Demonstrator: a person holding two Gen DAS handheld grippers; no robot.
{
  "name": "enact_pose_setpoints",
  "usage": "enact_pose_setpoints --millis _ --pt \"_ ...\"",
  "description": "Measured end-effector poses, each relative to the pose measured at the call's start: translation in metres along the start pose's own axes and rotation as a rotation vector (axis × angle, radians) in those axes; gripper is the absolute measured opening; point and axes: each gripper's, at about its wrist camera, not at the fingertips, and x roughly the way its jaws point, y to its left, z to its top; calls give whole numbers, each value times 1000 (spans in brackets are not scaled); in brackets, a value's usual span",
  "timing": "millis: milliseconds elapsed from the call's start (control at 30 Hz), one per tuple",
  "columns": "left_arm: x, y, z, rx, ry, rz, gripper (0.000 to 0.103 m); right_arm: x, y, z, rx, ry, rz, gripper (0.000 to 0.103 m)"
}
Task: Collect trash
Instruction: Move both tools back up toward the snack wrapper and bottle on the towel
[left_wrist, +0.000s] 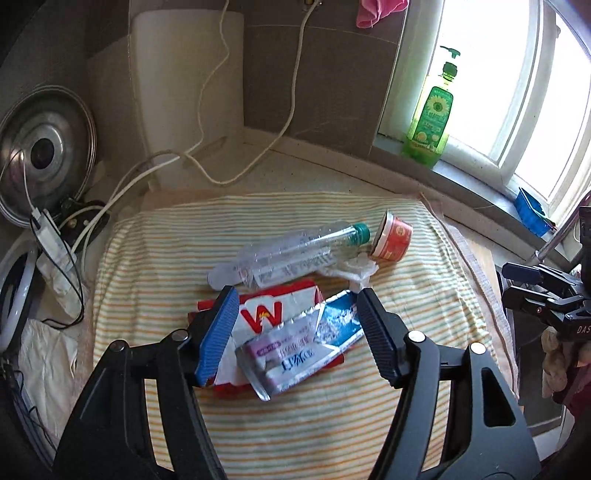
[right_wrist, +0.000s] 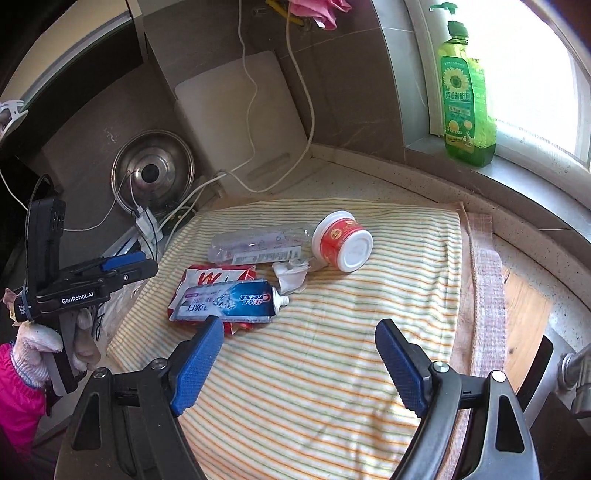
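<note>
— Hanging over the striped cloth (left_wrist: 155, 258), left gripper (left_wrist: 295, 328) with jaws apart, nothing pinched. Right gripper (right_wrist: 299, 354) wide apart too, over bare cloth.

— Trash piled mid-frame: red wrapper (left_wrist: 266, 306), toothpaste tube (left_wrist: 295, 354) on top, bottle (left_wrist: 295, 254), small tub (left_wrist: 393, 238) at right.

— Could grab cloth too. Could knock bottle rolling.

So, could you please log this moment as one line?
left gripper: open, over tube | right gripper: open, empty | bottle, cup: on cloth
</note>
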Motion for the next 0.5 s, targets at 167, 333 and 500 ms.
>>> enact_pose_setpoints --millis 167,333,500 --pt "23 -9 21 27 53 6 68 13 -18 17 5 -6 5 86" --pt "53 -22 39 138 131 6 68 40 -31 36 -7 13 6 86" --pt "95 -45 46 362 252 78 69 69 -42 49 -3 56 34 86"
